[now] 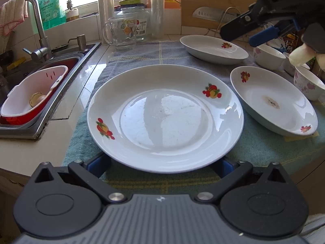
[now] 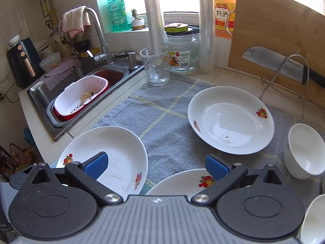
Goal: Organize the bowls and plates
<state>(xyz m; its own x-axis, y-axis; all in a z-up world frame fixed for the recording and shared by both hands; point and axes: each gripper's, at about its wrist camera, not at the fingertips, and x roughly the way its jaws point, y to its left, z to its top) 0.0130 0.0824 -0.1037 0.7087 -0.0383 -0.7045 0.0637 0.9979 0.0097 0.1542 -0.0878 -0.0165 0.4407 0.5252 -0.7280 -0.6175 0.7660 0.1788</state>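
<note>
- Three white plates with fruit decals are seen on the grey-blue checked cloth [image 1: 166, 52] spread over the counter beside the sink [image 2: 113, 75].
- The flat plate [image 1: 165, 118] lies at the near edge of the cloth, directly ahead of the left gripper [image 1: 165, 165]. Its near rim is seen overlapping the space between the two blue pads [image 1: 99, 162]; only the pad bases show, one on each side of the rim.
- Left fingers are spread wide. Contact with the rim cannot be confirmed; nothing is pinched.
- The stained deep plate [image 1: 274, 103] sits to the right of the flat plate, just apart. The far deep plate [image 1: 213, 48] sits toward the back edge of the cloth, well apart from both.
- The right gripper [image 2: 156, 167] is held above the cloth over the two near plates, fingers spread, nothing between them.
- Floral bowls [image 1: 308, 85] are grouped at the right edge of the cloth.
- Judgement: the flat plate is nearest the left gripper and straight ahead of it. Being round, it offers no preferred axis, so a grasp on the near rim is favoured, with the pads probably turned to take the rim from above and below.
</note>
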